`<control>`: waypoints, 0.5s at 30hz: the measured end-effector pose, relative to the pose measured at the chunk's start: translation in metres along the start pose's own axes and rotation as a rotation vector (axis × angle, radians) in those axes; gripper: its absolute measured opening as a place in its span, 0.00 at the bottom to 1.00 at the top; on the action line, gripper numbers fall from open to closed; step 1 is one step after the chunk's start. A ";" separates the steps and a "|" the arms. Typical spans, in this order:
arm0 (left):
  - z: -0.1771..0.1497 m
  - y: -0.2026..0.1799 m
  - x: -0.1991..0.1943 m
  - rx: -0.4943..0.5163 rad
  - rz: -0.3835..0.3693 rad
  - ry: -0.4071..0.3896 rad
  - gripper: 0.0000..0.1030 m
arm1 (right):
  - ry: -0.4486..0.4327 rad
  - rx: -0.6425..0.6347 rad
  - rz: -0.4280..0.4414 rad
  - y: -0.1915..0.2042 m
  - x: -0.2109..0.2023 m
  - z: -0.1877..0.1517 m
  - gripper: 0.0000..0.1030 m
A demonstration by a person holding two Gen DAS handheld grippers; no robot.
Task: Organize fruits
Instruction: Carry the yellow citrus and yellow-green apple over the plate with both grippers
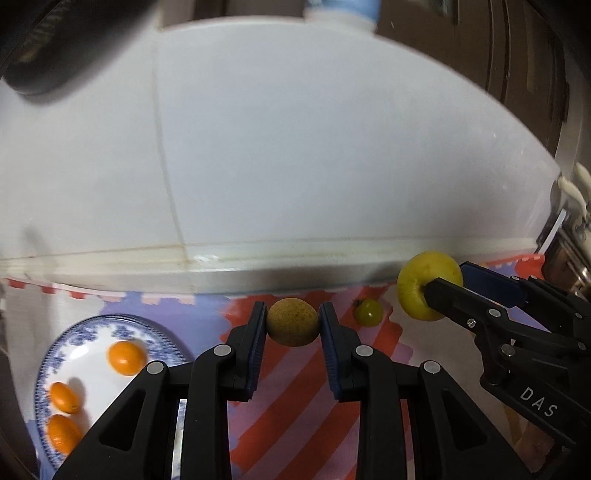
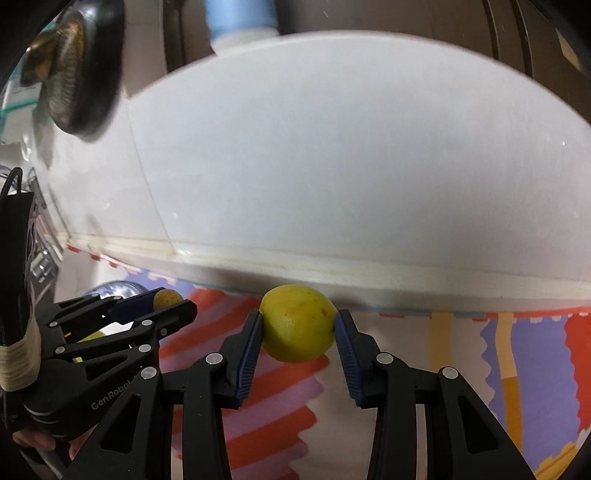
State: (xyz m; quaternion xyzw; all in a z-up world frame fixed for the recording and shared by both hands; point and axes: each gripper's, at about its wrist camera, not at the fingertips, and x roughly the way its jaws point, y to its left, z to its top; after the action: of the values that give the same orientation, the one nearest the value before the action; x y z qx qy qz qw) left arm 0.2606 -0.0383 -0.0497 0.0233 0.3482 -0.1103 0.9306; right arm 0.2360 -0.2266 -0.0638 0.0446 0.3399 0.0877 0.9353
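Note:
My left gripper (image 1: 293, 321) is shut on a small brown speckled fruit (image 1: 293, 322), held above the striped mat. My right gripper (image 2: 298, 325) is shut on a larger yellow fruit (image 2: 297, 323); it also shows in the left wrist view (image 1: 421, 284) at the right. The left gripper with the brown fruit (image 2: 166, 297) shows at the left of the right wrist view. A small green tomato (image 1: 368, 312) lies on the mat between the two grippers. A blue-patterned plate (image 1: 92, 328) at lower left holds three orange fruits (image 1: 126, 357).
A white tiled wall (image 1: 295, 147) rises right behind the mat (image 1: 295, 406). A dark round object (image 2: 85, 74) hangs at upper left. A blue-and-white container (image 1: 343, 11) stands above the wall. Metal fittings (image 1: 576, 206) are at the far right.

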 end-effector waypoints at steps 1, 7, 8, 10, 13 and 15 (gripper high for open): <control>0.001 0.004 -0.008 -0.007 0.002 -0.012 0.28 | -0.013 -0.005 0.010 0.005 -0.005 0.003 0.40; 0.002 0.024 -0.044 -0.046 0.045 -0.044 0.28 | -0.064 -0.043 0.063 0.038 -0.025 0.016 0.40; 0.002 0.029 -0.052 -0.050 0.056 -0.051 0.28 | -0.068 -0.047 0.071 0.043 -0.027 0.018 0.40; 0.002 0.033 -0.059 -0.056 0.073 -0.060 0.28 | -0.075 -0.059 0.095 0.055 -0.032 0.021 0.40; -0.003 0.043 -0.071 -0.062 0.103 -0.068 0.28 | -0.074 -0.072 0.126 0.070 -0.035 0.024 0.40; -0.007 0.052 -0.078 -0.066 0.126 -0.070 0.28 | -0.069 -0.089 0.148 0.084 -0.034 0.025 0.40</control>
State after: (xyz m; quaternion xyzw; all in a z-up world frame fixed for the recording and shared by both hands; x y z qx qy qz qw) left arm 0.2104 0.0277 -0.0052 0.0104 0.3169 -0.0406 0.9475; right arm 0.2149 -0.1511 -0.0110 0.0310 0.2987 0.1702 0.9385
